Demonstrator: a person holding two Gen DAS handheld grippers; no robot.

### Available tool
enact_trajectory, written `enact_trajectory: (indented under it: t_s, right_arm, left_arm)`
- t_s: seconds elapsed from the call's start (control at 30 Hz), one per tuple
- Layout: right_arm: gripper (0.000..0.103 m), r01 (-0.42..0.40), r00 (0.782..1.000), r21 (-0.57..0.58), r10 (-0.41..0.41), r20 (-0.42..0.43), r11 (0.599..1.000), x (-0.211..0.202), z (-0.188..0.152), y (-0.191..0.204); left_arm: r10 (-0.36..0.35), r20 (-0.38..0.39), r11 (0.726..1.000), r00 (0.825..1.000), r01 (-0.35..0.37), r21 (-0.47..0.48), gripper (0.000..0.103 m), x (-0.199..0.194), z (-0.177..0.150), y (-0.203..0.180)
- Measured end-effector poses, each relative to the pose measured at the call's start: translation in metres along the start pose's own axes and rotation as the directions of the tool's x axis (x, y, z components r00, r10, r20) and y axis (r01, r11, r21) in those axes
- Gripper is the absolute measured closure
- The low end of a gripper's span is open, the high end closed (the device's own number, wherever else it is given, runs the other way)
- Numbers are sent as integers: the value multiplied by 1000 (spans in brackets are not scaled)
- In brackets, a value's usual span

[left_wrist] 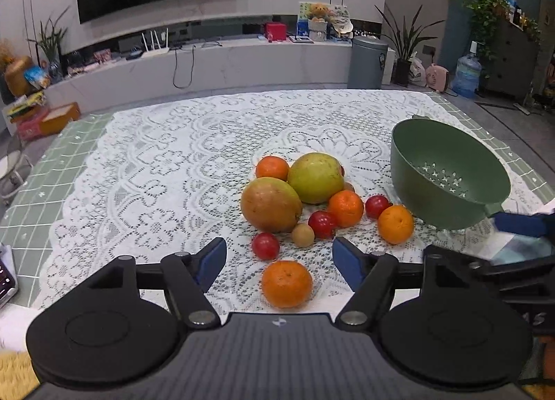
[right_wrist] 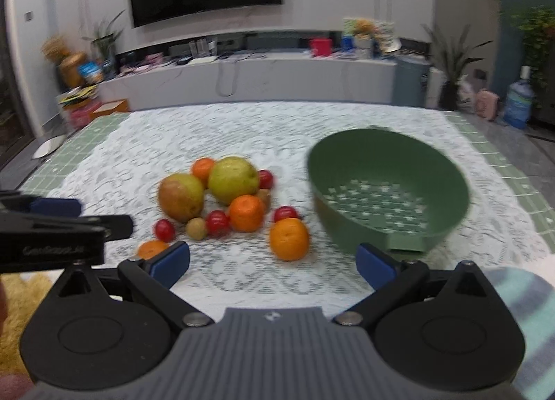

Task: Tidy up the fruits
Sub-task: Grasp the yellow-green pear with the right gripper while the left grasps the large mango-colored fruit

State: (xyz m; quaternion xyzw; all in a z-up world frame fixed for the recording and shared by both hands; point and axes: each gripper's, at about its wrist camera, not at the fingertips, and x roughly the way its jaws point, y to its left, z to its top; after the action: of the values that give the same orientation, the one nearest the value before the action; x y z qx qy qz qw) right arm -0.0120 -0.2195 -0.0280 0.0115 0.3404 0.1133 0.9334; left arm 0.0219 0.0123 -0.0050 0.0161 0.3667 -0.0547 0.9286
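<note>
A pile of fruit lies on the lace cloth: two large yellow-green fruits [left_wrist: 315, 177] [left_wrist: 270, 204], several oranges [left_wrist: 346, 208], small red fruits [left_wrist: 322, 224] and a tan one [left_wrist: 302, 234]. A green colander [left_wrist: 447, 178] [right_wrist: 388, 188] stands empty and tilted to the right of the pile. My left gripper [left_wrist: 279, 263] is open above the near edge, with one orange [left_wrist: 287, 283] on the cloth between its blue pads, untouched. My right gripper [right_wrist: 274, 266] is open, nothing between its pads; an orange [right_wrist: 289, 238] lies just beyond it. The colander's handle [right_wrist: 406, 245] is by the right pad.
The table carries a white lace cloth [left_wrist: 156, 171] over a green checked one [left_wrist: 52, 174]. A phone [left_wrist: 5, 282] lies at the left edge. Beyond the table stand a TV bench [left_wrist: 208, 63], a grey bin [left_wrist: 367, 61] and a water jug [left_wrist: 466, 75].
</note>
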Motion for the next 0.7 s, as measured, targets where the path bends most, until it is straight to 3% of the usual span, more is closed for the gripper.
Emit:
enact_trajectory:
  t_s: [0.07, 0.2, 0.33, 0.7]
  right_arm:
    - [20, -38, 999, -17, 37, -27, 999, 9, 5, 1]
    - [21, -89, 995, -109, 84, -49, 990, 30, 23, 8]
    - [21, -137, 991, -266, 130, -45, 954, 53, 42, 21]
    - [21, -147, 989, -487, 122, -83, 861, 138, 73, 40]
  left_arm:
    - [-12, -9, 1000, 1000, 12, -4, 21, 3, 7, 4]
    - [-59, -44, 998, 997, 58, -26, 21, 16, 22, 15]
    - [-90, -83, 995, 992, 86, -50, 20, 39, 37, 26]
    - [-147, -191, 983, 971, 121, -140, 18, 106, 47, 56]
